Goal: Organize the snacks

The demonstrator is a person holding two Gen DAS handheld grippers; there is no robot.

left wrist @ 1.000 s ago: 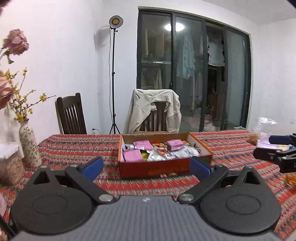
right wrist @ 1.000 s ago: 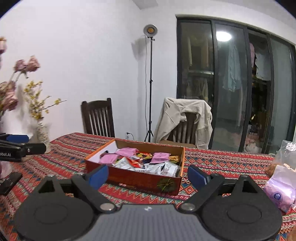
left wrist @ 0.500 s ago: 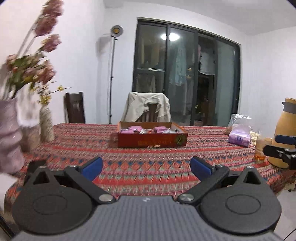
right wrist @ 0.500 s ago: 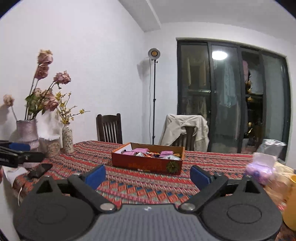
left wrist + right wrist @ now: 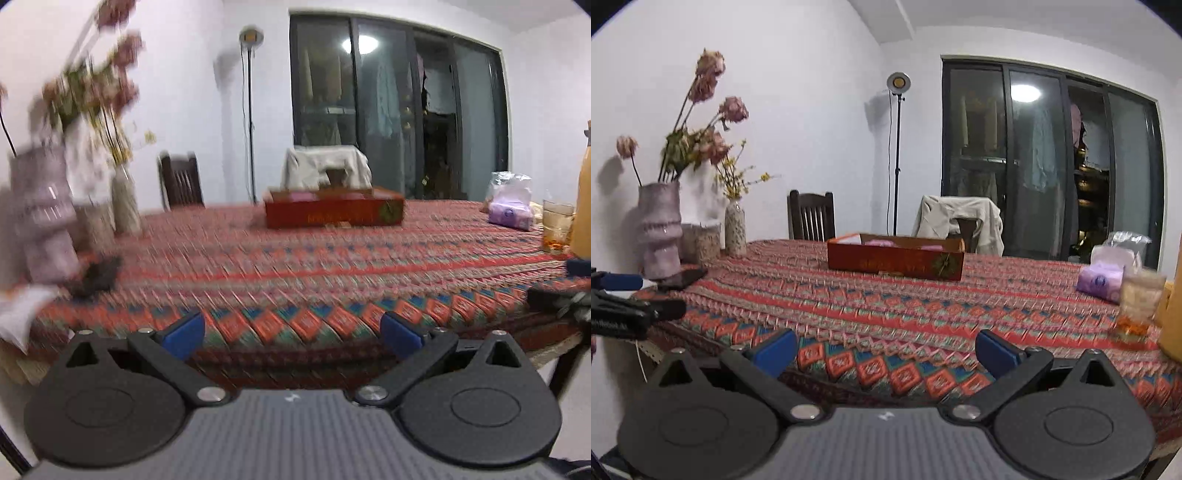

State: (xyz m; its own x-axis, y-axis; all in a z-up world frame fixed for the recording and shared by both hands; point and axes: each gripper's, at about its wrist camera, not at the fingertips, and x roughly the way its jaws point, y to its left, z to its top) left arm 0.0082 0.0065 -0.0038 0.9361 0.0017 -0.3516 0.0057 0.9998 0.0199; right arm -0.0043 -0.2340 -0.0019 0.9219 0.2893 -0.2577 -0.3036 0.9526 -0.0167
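Step in hand: I judge the sorting done, or paused; both tongs sit off the near edge of the worktop (image 5: 923, 317), well apart from the box (image 5: 895, 256).
Doing it well: to resume, I should bring each tongs in level over the cloth and come down on the box from above, clear of the glass (image 5: 1139, 301) ahead to my right.
Left tongs (image 5: 291, 334): spread wide, empty, touching nothing.
Right tongs (image 5: 886, 350): spread wide, empty, touching nothing.
Snacks (image 5: 882, 242): pink packets in the box, far ahead of both tongs; the rest hidden by its wall.
Loose bag (image 5: 1100, 277): ahead right, outside the box.
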